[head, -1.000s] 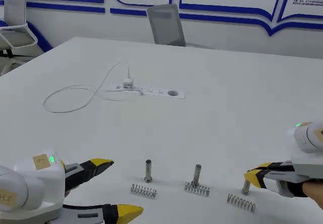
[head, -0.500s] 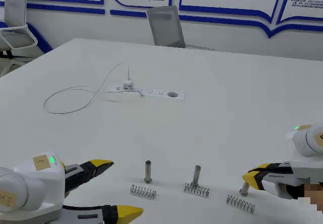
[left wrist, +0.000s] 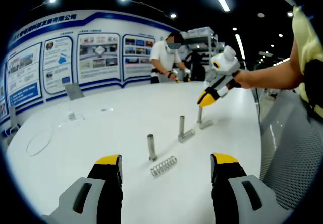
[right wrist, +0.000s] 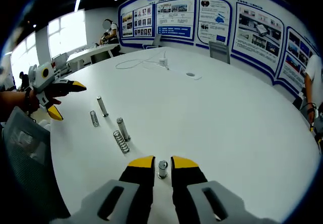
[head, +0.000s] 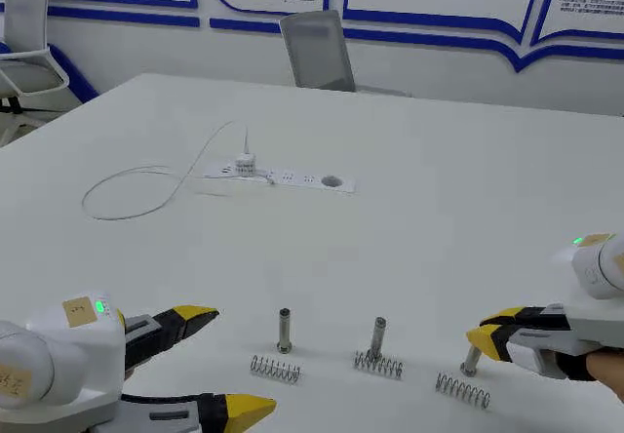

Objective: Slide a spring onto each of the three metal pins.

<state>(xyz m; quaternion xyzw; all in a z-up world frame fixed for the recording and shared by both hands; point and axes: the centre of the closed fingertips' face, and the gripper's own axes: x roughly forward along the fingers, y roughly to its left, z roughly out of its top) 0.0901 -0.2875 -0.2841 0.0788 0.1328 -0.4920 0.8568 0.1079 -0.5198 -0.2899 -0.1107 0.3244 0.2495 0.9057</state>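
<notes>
A: While its jaws sit close around the rightmost pin [head: 471, 360], can't tell if the right gripper [right wrist: 162, 163] actually pinches it; likely steadying it.
B: The left gripper [left wrist: 166, 159] is spread wide, empty, at 8 o'clock of the leftmost spring [head: 275, 369]. All springs [head: 379, 364] lie at 6 o'clock of their pins [head: 376, 336], none threaded.

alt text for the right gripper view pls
The right claw reaches in from the bottom, its yellow tips close on either side of an upright metal pin on a white table. Further left stand a second pin and a third pin, with a near spring and a far spring lying beside them, and the open left claw beyond.
</notes>
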